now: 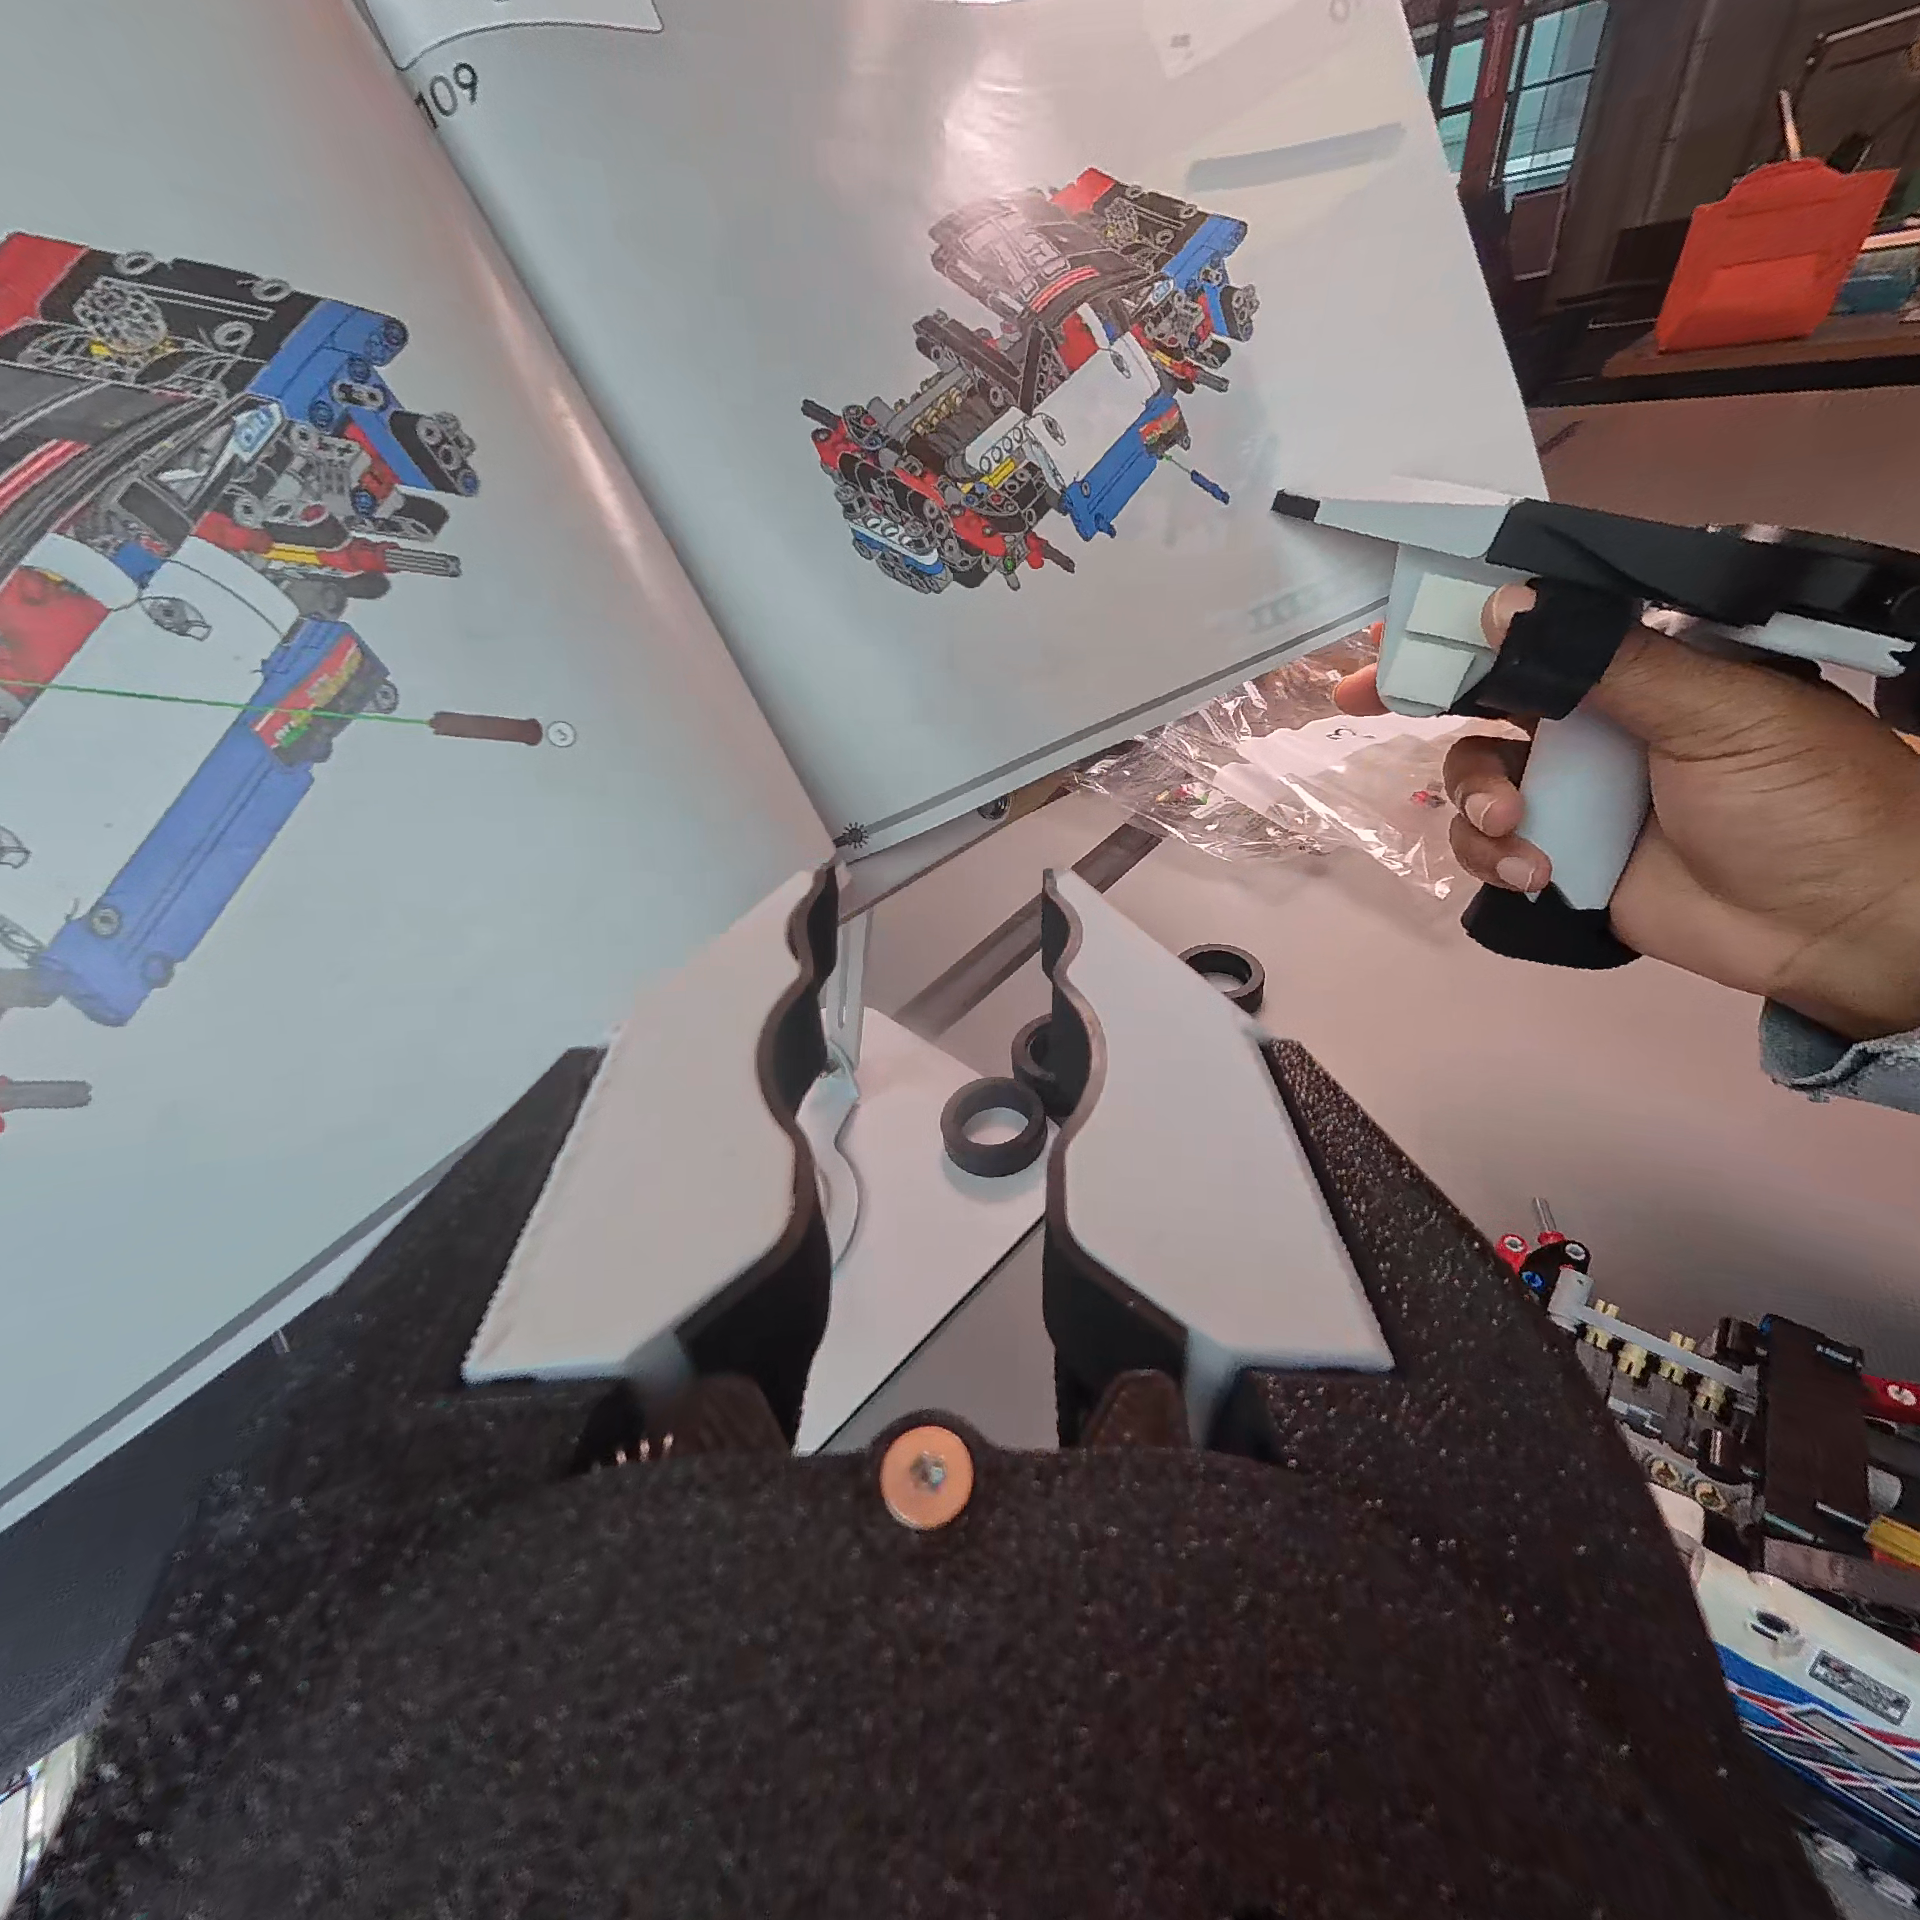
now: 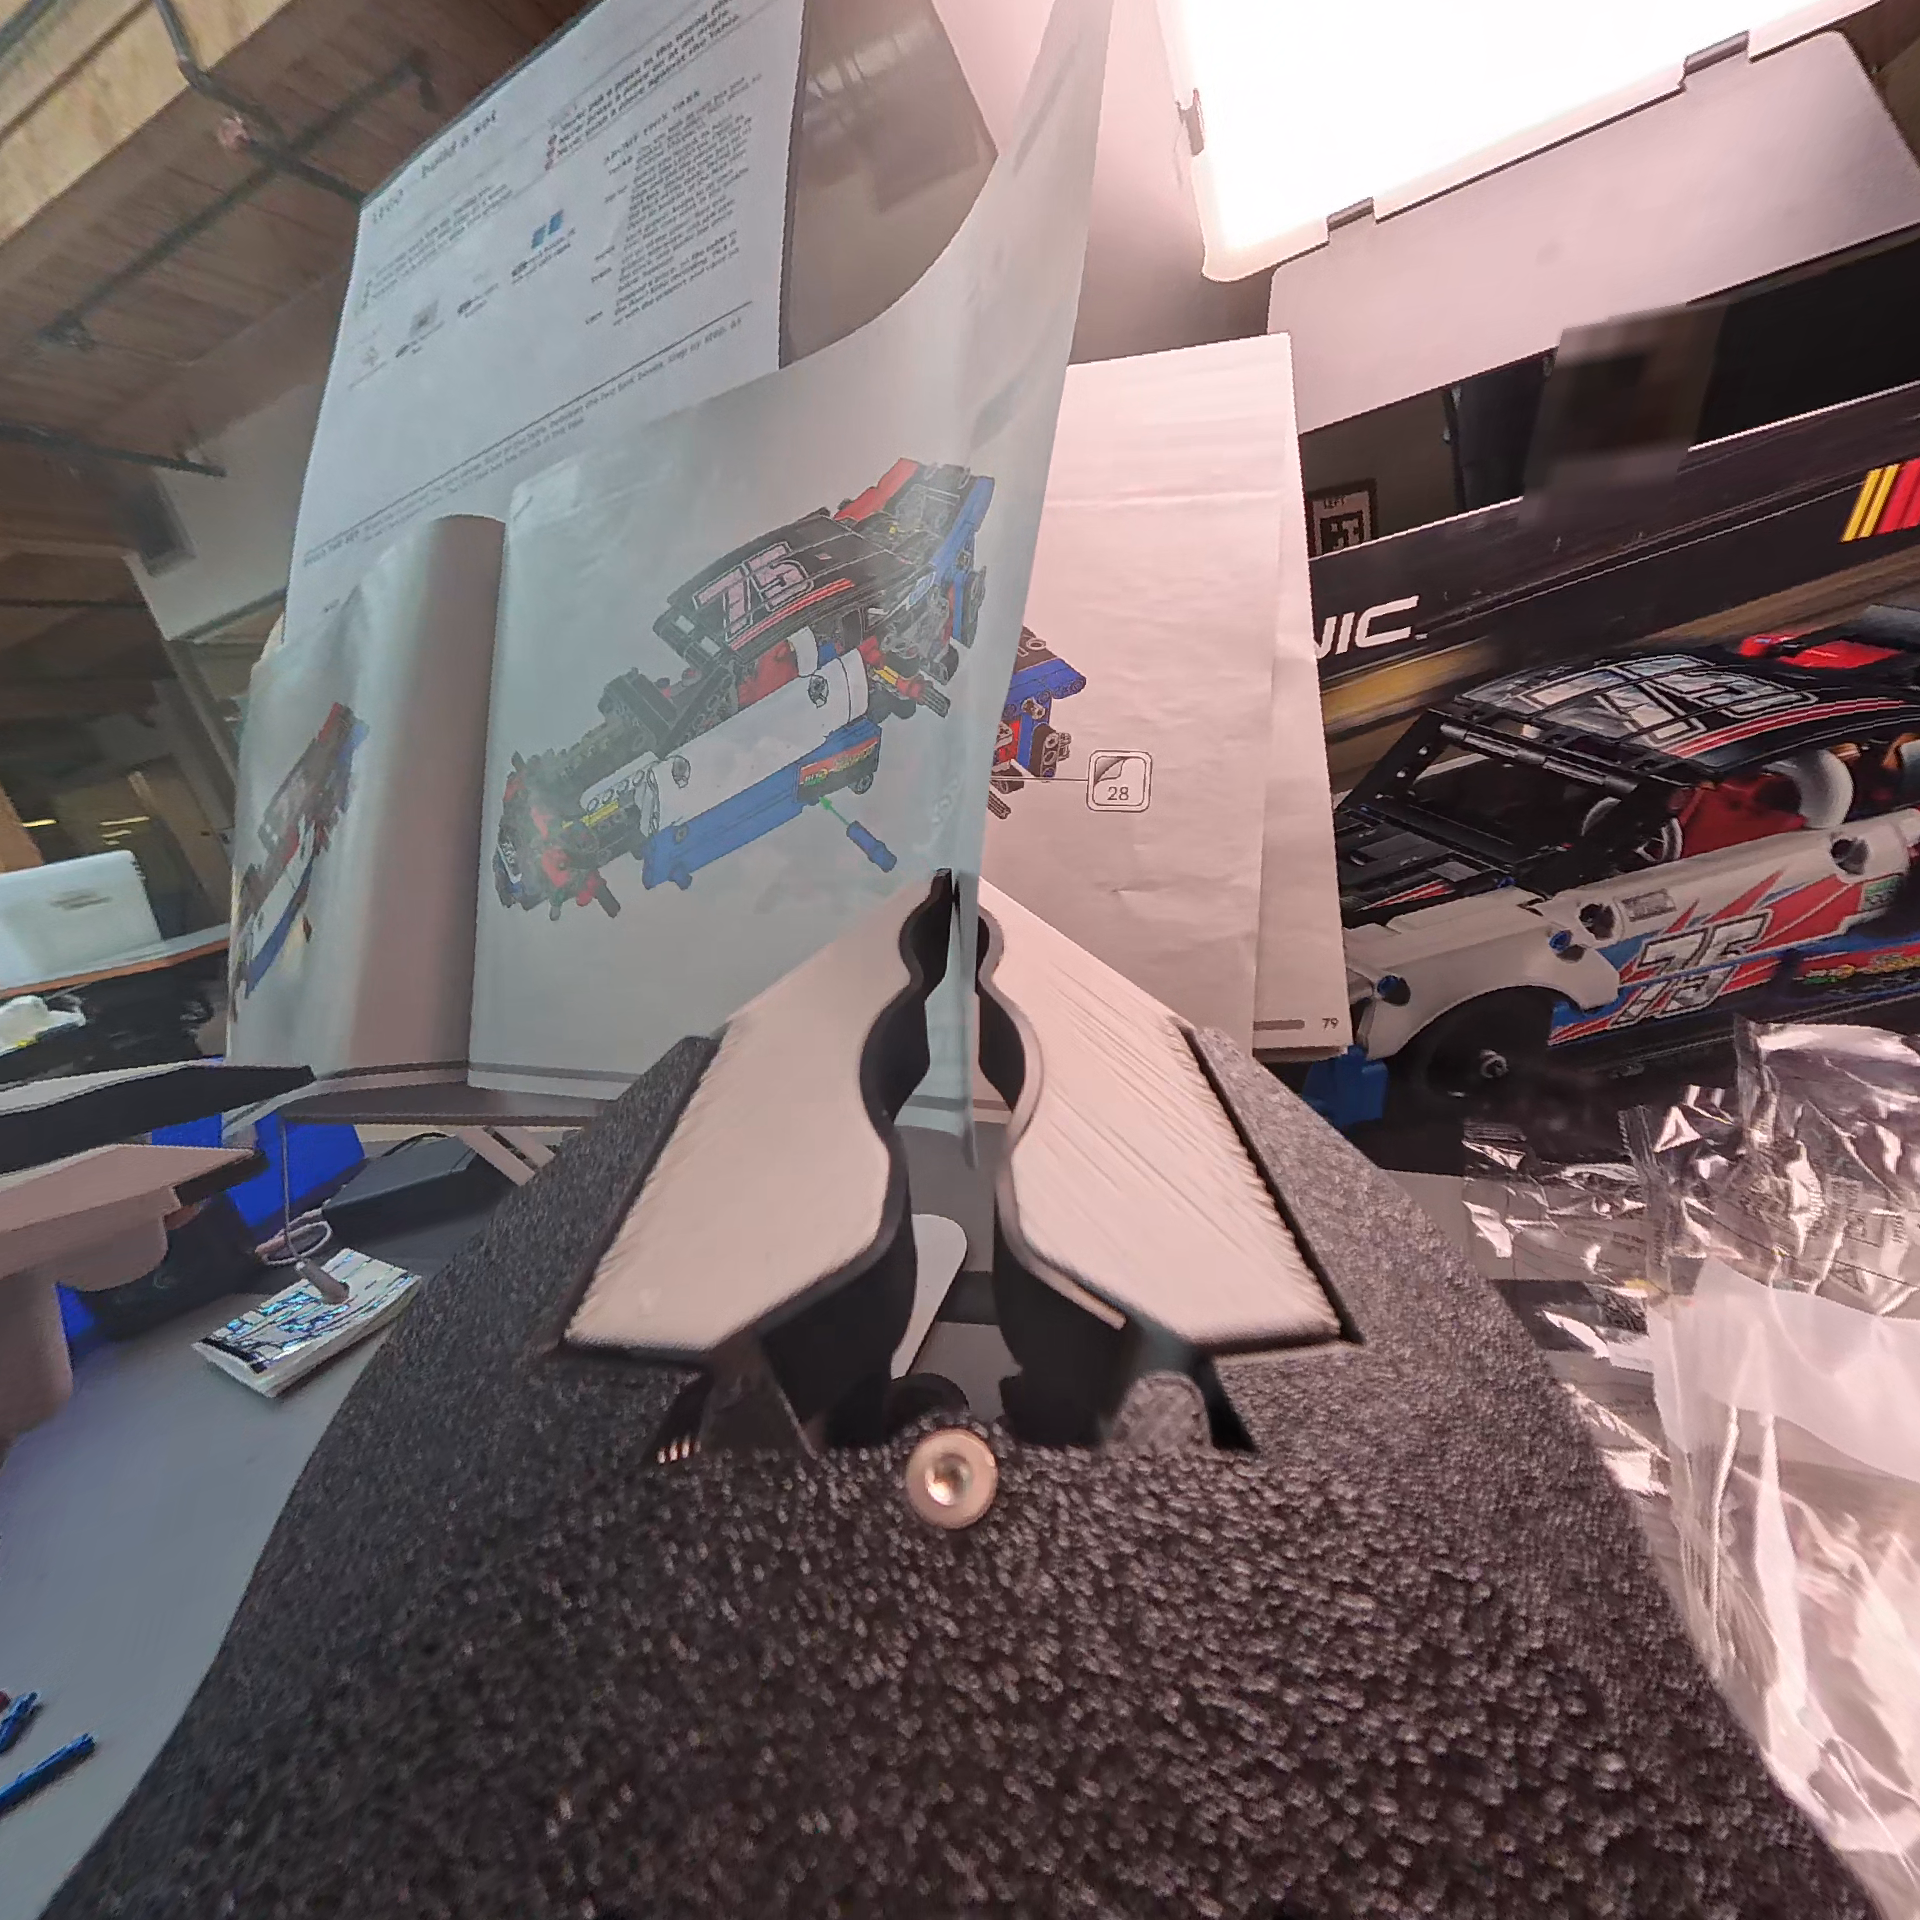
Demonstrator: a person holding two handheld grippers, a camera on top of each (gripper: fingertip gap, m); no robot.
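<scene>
An open instruction booklet point(image 1: 644, 582) with pictures of a toy-brick race car stands up close in front of me. My left gripper point(image 1: 938, 878) is open and empty, its fingertips just below the booklet's lower edge at the spine. Three small black tyres point(image 1: 995, 1127) lie on the table between and beyond its fingers. My right gripper point(image 2: 951, 883) is shut on the edge of one booklet page point(image 2: 748, 675), which stands lifted and curved. In the left wrist view the right gripper point(image 1: 1294, 506), held by a hand point(image 1: 1766, 810), pinches the right page's outer edge.
A crumpled clear plastic bag point(image 1: 1247, 769) lies behind the booklet and also shows in the right wrist view point(image 2: 1766, 1195). A partly built brick car point(image 1: 1745, 1455) sits at the right. The set's box point(image 2: 1662, 779) stands behind. A small sticker sheet point(image 2: 312, 1320) and blue pins point(image 2: 42, 1756) lie at the left. Some 20 cm of space lies between my two pairs of fingers. The partly built brick car point(image 1: 1745, 1455) is about 20 cm from my left fingertips and 25 cm from my right.
</scene>
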